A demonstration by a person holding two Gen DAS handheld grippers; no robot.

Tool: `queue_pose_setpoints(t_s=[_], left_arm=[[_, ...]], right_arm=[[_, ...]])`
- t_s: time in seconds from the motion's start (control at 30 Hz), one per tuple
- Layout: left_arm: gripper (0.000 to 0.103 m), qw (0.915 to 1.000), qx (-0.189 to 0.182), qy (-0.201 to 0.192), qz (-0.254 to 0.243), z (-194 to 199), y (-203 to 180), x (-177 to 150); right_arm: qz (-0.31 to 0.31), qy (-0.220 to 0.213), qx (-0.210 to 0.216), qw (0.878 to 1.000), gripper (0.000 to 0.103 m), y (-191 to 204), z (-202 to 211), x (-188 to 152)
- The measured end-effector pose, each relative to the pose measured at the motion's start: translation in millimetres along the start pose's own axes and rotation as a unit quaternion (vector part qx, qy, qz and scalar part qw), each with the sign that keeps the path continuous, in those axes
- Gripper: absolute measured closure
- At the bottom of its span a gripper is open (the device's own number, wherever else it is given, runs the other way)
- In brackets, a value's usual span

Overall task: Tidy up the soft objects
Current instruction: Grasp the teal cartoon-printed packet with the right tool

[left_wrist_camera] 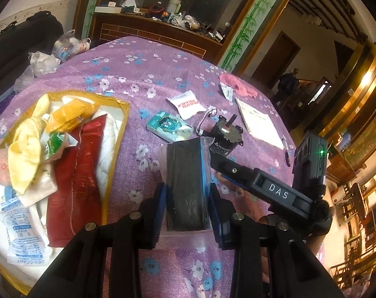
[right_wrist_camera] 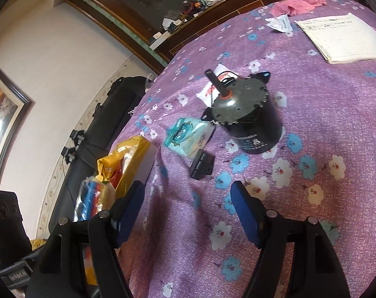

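Left gripper (left_wrist_camera: 188,198) sits nearest the lens, bottom centre of the left wrist view, jaws clenched on a dark wrapped pack (left_wrist_camera: 188,181) with a blue edge, held clear of the cloth. Blue pads bite its 2 long sides near the lower end. The wrap looks glossy, so likely slippery. The pack probably gives under pressure and weighs little. A mid-body pinch looks safer than an end pinch.

Right gripper (right_wrist_camera: 188,211), bottom centre of the right wrist view, is released: jaws spread wide, nothing between them, only tablecloth behind.

Largest to smallest from there:
- Table with purple floral cloth (left_wrist_camera: 163,74) fills both views.
- Yellow-rimmed box (left_wrist_camera: 124,114), left side of the left view, already stacked with soft stuff: red pouch (left_wrist_camera: 76,173), yellow cloth (left_wrist_camera: 26,154), orange packet (left_wrist_camera: 69,116), desiccant sachets (left_wrist_camera: 21,236). Judged the drop-off.
- Paper notepad (right_wrist_camera: 344,39), upper right of the right view.
- Black motor (right_wrist_camera: 247,121) with shaft, centre. Rigid and heavy-looking, so not a soft item.
- Pink cloth (right_wrist_camera: 297,5), top right. Limp; pinch a fold.
- Teal cartoon packet (right_wrist_camera: 190,136), beside the motor. Flat and crinkly; take an edge.
- White sachet (left_wrist_camera: 186,104) with red print, partly behind the motor in the right view.
- Small black block (right_wrist_camera: 201,165), just in front of the teal packet. Stiffness unclear.
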State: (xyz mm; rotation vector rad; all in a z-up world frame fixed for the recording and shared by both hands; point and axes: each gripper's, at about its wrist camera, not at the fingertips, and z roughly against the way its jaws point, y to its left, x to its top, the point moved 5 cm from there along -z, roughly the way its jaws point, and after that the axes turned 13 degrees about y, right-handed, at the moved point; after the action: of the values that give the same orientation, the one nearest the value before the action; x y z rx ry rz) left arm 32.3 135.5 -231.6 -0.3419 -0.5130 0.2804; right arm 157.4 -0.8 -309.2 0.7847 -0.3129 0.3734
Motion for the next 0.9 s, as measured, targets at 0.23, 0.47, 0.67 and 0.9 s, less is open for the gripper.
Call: queue_pose_setpoints(t_s=[0.23,0.47,0.67,0.9], left_arm=[[0.069,0.9991,-0.016,-0.036,0.018,32.0,13.9,1.7],[0.069,0.997,-0.029,-0.058,0.041,50.7,42.8,7.6],[0.069,0.9961,-0.028,-0.067,0.049,56.8,63.3,8.3],[0.069,0.9947,-0.033,-0.073,0.064,64.8,85.5,8.7]], right_arm=[[0.031,0.009,0.002,0.999,0.031,17.2,-2.7,1.7],[0.091,0.022,-0.038,0.995,0.031,61.3,-11.6,32.2],[0.163,0.084,-0.15,0.972,0.031,80.9,-72.2,77.5],[0.181,0.127,-0.277,0.935,0.031,62.3,-126.4,98.6]])
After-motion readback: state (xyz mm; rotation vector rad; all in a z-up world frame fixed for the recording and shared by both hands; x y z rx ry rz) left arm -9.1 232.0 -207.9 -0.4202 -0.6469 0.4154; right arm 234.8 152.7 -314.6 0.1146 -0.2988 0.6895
